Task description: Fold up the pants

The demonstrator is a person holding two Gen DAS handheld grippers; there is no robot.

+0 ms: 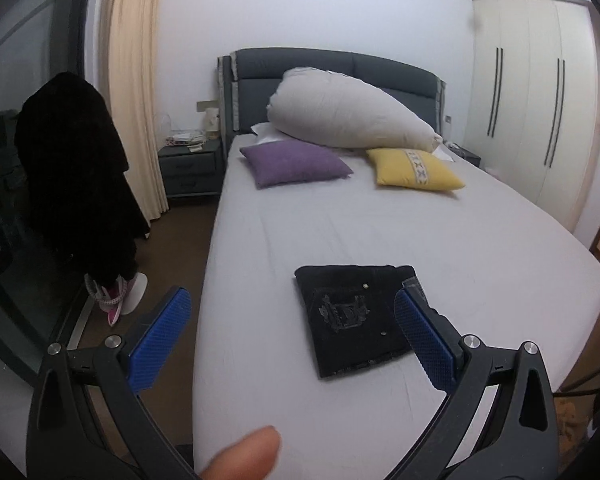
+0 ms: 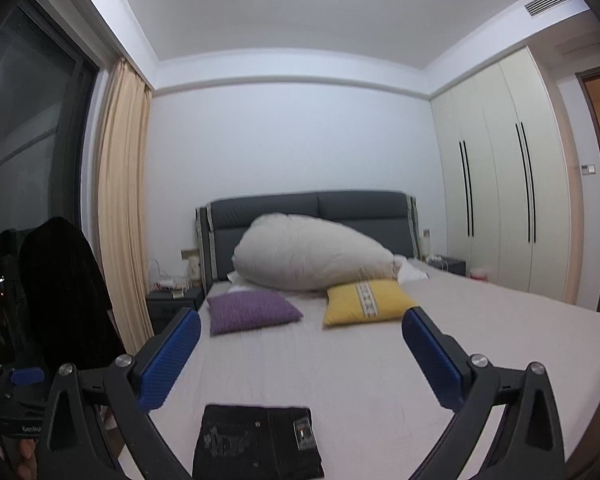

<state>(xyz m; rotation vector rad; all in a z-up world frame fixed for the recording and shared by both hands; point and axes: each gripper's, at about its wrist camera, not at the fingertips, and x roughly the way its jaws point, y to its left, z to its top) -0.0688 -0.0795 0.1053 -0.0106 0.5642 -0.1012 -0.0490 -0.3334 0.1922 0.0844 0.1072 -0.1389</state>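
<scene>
Pants (image 1: 352, 316) look pretty much folded already, a flat square near the bed's (image 1: 500, 240) foot edge; left gripper (image 1: 292, 320) hangs above them, jaws spread wide, holding nothing; right gripper (image 2: 300, 344) same, pants low between its fingers, seemingly farther.

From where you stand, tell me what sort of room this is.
A home bedroom, most likely: a bed with a padded headboard, a nightstand beside it, and a built-in wardrobe.

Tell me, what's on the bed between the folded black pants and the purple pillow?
Nothing: only bare white bedsheet lies between the folded black denim pants and the square purple pillow. The left wrist view shows it best.
</scene>
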